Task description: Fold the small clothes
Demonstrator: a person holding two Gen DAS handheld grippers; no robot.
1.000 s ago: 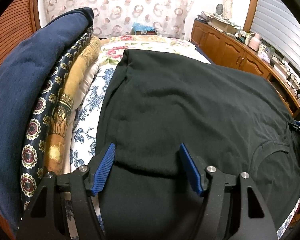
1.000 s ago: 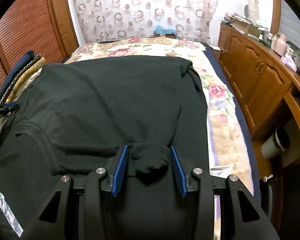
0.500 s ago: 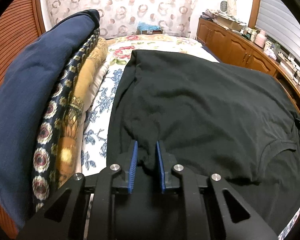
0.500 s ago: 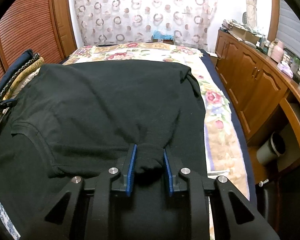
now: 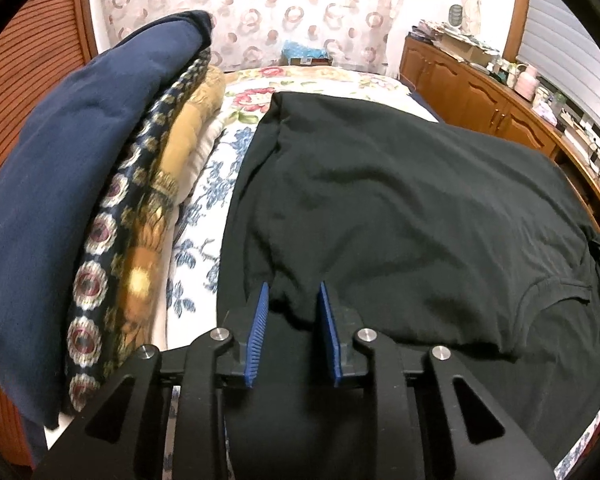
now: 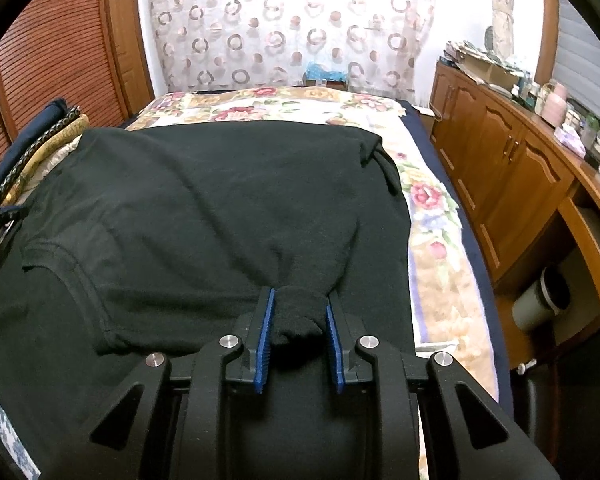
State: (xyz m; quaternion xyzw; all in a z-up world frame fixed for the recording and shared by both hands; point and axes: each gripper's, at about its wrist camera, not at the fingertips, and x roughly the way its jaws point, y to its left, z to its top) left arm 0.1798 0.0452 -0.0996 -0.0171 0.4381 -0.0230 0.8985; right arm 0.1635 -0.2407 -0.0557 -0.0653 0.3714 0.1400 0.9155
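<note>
A black T-shirt lies spread on the floral bed, its neckline at the right of the left wrist view. It also shows in the right wrist view, neckline at the left. My left gripper is shut on a bunch of the shirt's near left edge. My right gripper is shut on a bunch of its near right edge. The pinched fabric is lifted a little and pulls creases toward each gripper.
A stack of folded bedding, navy on top with patterned layers below, lies along the bed's left side. Wooden cabinets with cluttered tops run along the right. A grey bin stands below them. A curtain hangs behind the bed.
Both grippers went from open around the shirt's edge to shut on it. Both have since lifted, drawing the cloth up into a tented bunch.
</note>
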